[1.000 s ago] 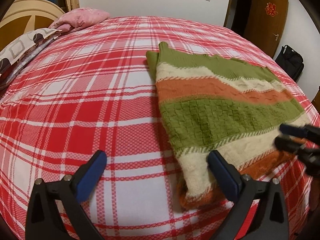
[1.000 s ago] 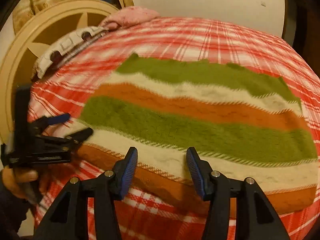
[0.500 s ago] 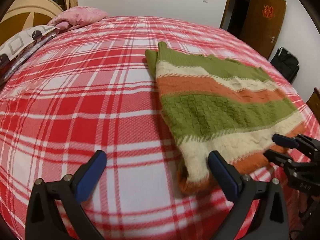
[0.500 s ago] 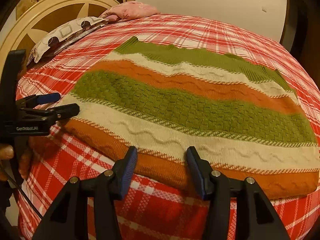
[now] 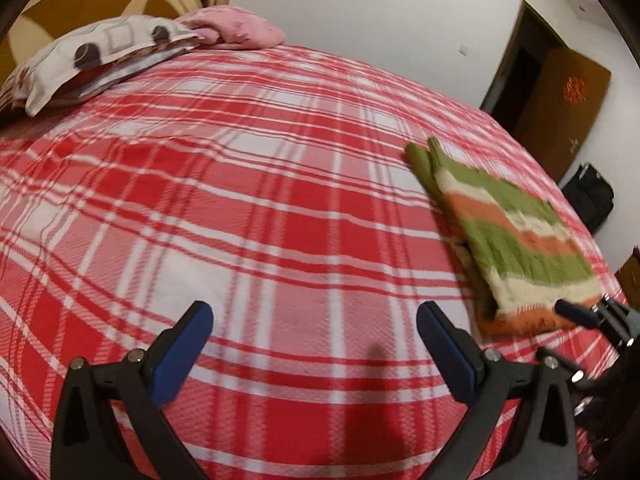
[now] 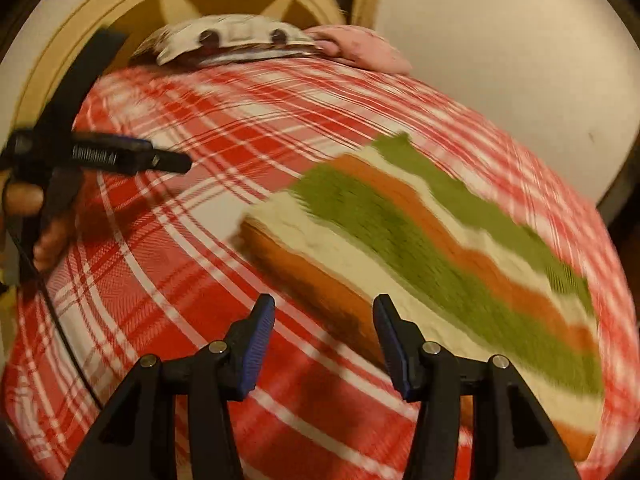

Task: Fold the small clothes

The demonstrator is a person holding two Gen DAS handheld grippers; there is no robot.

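The folded striped sweater (image 5: 516,240), in green, cream and orange, lies flat on the red plaid bed (image 5: 248,208), well to the right of my left gripper (image 5: 314,318). That gripper hangs open over bare sheet, its blue pads wide apart and empty. In the right wrist view the sweater (image 6: 420,248) runs diagonally, blurred. My right gripper (image 6: 325,304) is open at the sweater's orange hem corner with nothing gripped. The left gripper (image 6: 176,164) shows far left there, held by a hand (image 6: 24,200). The right gripper (image 5: 568,312) peeks in beside the hem.
A patterned pillow (image 5: 100,60) and a pink pillow (image 5: 236,28) lie at the head of the bed before a round beige headboard (image 5: 96,4). A brown door (image 5: 560,108) and a black bag (image 5: 592,200) stand at the right wall.
Both views have swung left and rolled, so the sweater has slid right in each. The left gripper has gone from the sweater's corner to bare sheet. Both grippers stay open.
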